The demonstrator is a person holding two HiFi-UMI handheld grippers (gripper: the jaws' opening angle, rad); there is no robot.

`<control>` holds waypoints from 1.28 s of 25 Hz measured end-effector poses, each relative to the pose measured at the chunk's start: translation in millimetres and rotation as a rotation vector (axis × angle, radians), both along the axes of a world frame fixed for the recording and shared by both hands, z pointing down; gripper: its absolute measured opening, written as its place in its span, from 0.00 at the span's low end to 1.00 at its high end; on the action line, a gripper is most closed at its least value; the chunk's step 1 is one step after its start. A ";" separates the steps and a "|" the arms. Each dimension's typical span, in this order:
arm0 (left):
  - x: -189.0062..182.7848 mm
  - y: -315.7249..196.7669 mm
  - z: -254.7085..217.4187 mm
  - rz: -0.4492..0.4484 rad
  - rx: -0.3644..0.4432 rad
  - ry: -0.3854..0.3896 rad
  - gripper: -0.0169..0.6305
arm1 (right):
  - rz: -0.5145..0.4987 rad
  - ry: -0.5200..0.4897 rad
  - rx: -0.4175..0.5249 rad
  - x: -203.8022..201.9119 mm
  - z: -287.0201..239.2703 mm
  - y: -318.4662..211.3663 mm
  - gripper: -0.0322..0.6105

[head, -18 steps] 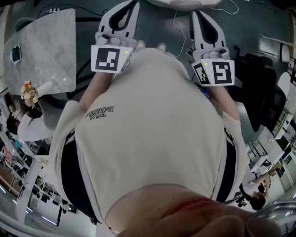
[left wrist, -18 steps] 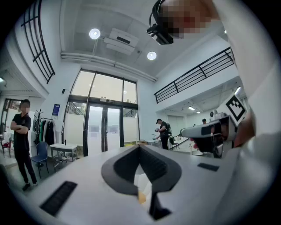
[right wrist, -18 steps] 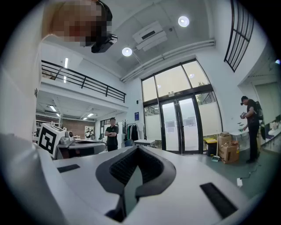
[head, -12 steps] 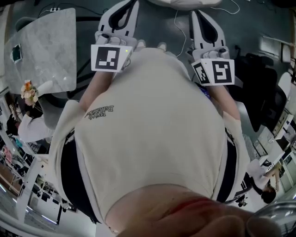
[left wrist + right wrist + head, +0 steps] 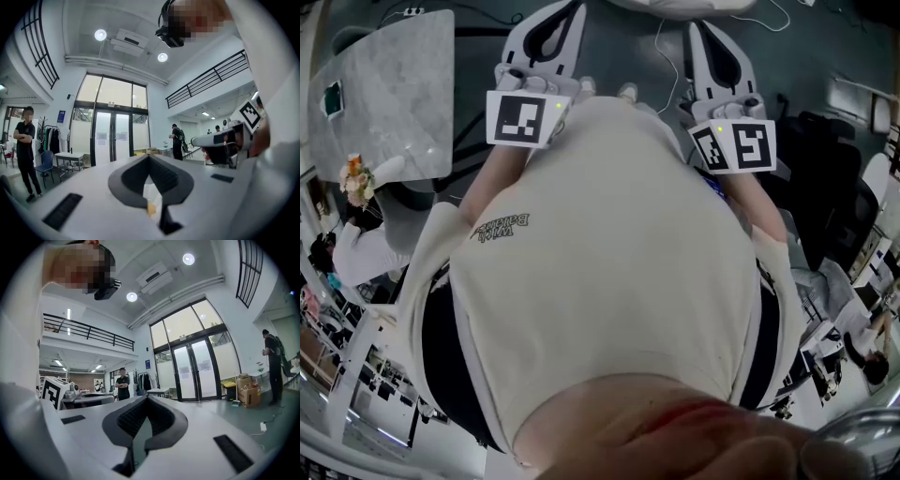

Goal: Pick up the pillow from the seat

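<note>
Only a white, rounded, soft-looking shape (image 5: 675, 5) shows at the top edge of the head view, beyond both grippers; it may be the pillow, mostly cut off. My left gripper (image 5: 565, 9) and right gripper (image 5: 701, 30) are held out in front of a person's cream shirt, tips pointing toward that shape. In the left gripper view the left gripper (image 5: 149, 157) has its jaws closed tip to tip with nothing held. The right gripper (image 5: 147, 397) is likewise shut and empty. Both gripper views look out across a hall, not at the pillow.
A marble-topped table (image 5: 384, 84) stands at the left, a black office chair (image 5: 825, 159) at the right, and a cable (image 5: 661, 56) lies on the dark floor between the grippers. A person in black (image 5: 26, 150), a person with a backpack (image 5: 274, 366) and cardboard boxes (image 5: 246, 390) are in the hall.
The head view has shifted very slightly. Both grippers stay in the same place, jaws unchanged.
</note>
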State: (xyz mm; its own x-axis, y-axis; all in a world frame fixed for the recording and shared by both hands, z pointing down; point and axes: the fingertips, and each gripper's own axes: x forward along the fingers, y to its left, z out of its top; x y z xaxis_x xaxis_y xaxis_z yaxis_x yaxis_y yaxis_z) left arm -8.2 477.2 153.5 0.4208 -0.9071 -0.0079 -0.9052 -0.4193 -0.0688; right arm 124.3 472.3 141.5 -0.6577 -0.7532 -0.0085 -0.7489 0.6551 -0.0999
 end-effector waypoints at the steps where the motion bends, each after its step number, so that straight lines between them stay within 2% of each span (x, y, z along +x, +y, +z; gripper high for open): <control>1: 0.3 0.7 -0.1 -0.001 0.004 0.005 0.04 | -0.004 -0.006 -0.004 -0.4 0.4 0.4 0.06; 8: 3.7 -2.8 7.2 -0.006 -0.033 0.023 0.04 | -0.022 -0.004 -0.014 3.2 2.3 -3.5 0.06; 13: 3.2 -6.5 13.4 -0.034 -0.023 -0.003 0.04 | -0.026 0.003 -0.015 13.0 6.3 -6.3 0.06; 21: 29.2 -5.1 27.9 -0.063 -0.028 -0.014 0.04 | -0.033 0.039 0.067 45.7 1.5 -21.6 0.06; 25: 38.3 -6.0 26.7 -0.087 -0.023 0.003 0.04 | -0.039 0.044 0.077 57.6 4.2 -24.4 0.06; 32: 41.2 -14.0 28.8 -0.123 -0.003 -0.009 0.04 | -0.058 0.068 0.096 70.0 8.7 -27.8 0.06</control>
State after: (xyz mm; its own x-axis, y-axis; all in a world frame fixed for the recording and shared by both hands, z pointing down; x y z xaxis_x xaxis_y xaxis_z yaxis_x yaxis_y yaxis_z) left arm 33.0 463.2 182.3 0.3066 -0.9518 -0.0020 -0.9491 -0.3055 -0.0760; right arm 194.3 444.5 150.2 -0.7016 -0.7119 -0.0321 -0.7125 0.7015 0.0151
